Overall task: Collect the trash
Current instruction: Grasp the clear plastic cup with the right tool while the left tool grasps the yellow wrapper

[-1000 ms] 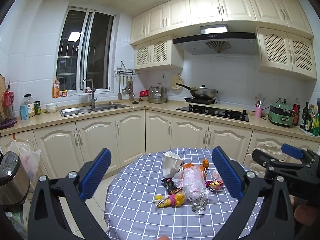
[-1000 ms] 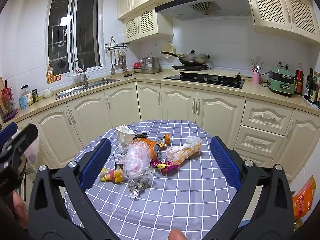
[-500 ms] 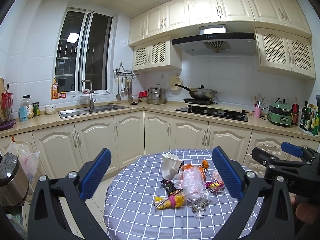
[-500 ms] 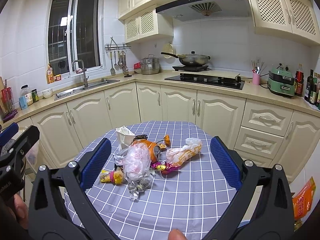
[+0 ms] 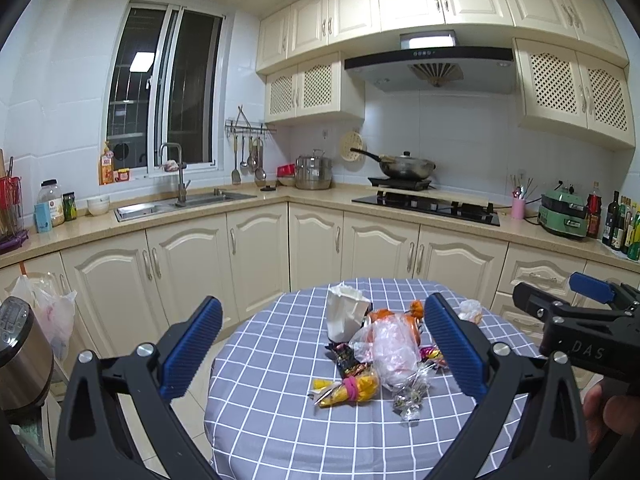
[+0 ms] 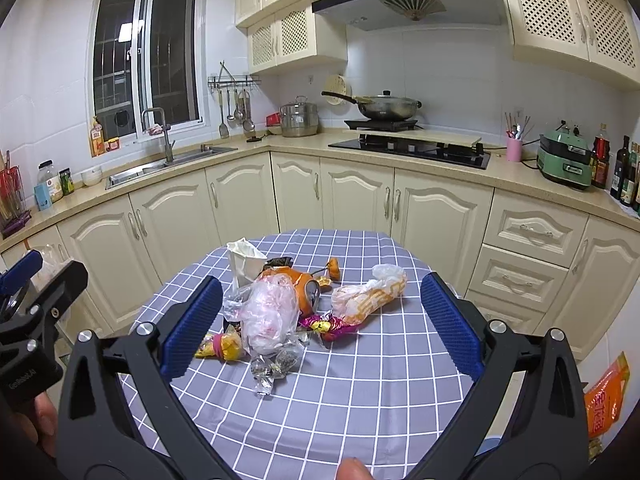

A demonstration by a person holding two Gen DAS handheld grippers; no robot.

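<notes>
Your left claw (image 5: 323, 344) is spread wide with nothing between its blue pads, held in the air short of the round tabletop (image 5: 272, 408) with the checked grey-blue cloth. Your right claw (image 6: 322, 322) is just as wide apart and also holds nothing; it hangs over the near edge of the same tabletop.

The trash sits in a loose heap near the middle of the tabletop. A white paper bag (image 6: 245, 265) stands upright at the back left. In front of it lies a crumpled clear plastic bag (image 6: 270, 314), touching an orange can (image 6: 302, 286) lying on its side. To the right, a bread wrapper (image 6: 370, 294) lies angled, just beside a purple candy wrapper (image 6: 330, 326). A yellow wrapper (image 6: 220, 346) lies at the front left of the heap, and a clear crinkled wrapper (image 6: 272, 370) is nearest you. A small piece of orange peel (image 6: 333, 268) rests behind the can.
</notes>
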